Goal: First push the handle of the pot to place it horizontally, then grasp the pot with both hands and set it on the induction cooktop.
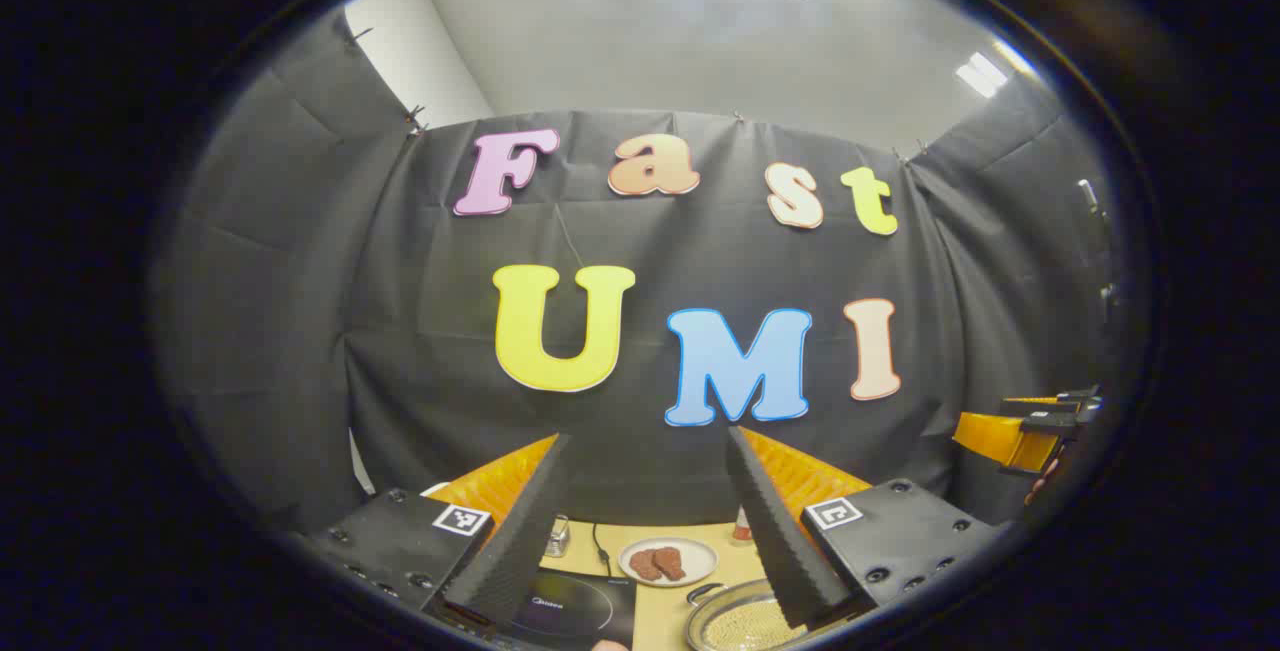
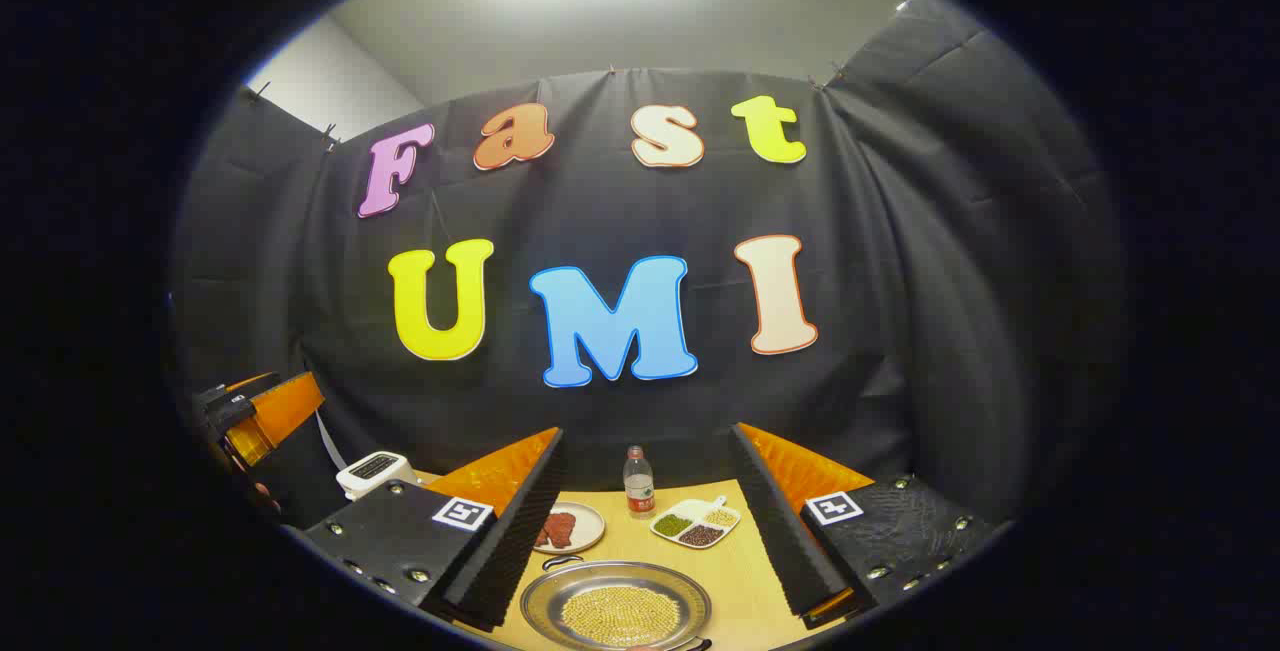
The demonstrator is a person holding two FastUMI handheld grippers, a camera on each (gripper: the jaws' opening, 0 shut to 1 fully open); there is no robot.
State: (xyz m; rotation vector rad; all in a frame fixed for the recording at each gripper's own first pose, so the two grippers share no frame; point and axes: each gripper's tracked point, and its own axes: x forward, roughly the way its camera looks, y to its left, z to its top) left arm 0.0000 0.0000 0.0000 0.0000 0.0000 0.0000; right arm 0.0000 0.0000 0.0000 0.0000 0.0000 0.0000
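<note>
Left gripper (image 1: 648, 521): wide open — holds nothing
Right gripper (image 2: 650, 531): wide open, empty
Round silver pot of yellow beans (image 2: 616, 606): on table — beside black induction cooktop (image 1: 575, 606)

both views high, facing booth wall | shared: pot (image 1: 745, 621) (image 2: 615, 603)

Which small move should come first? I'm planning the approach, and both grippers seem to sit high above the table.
Probably lower the right gripper toward the pot, aiming at its handle. Both grippers are open and empty, above the table. The pot sits untouched beside the induction cooktop, and its handle stub shows at the near rim, so the push has not begun.
</note>
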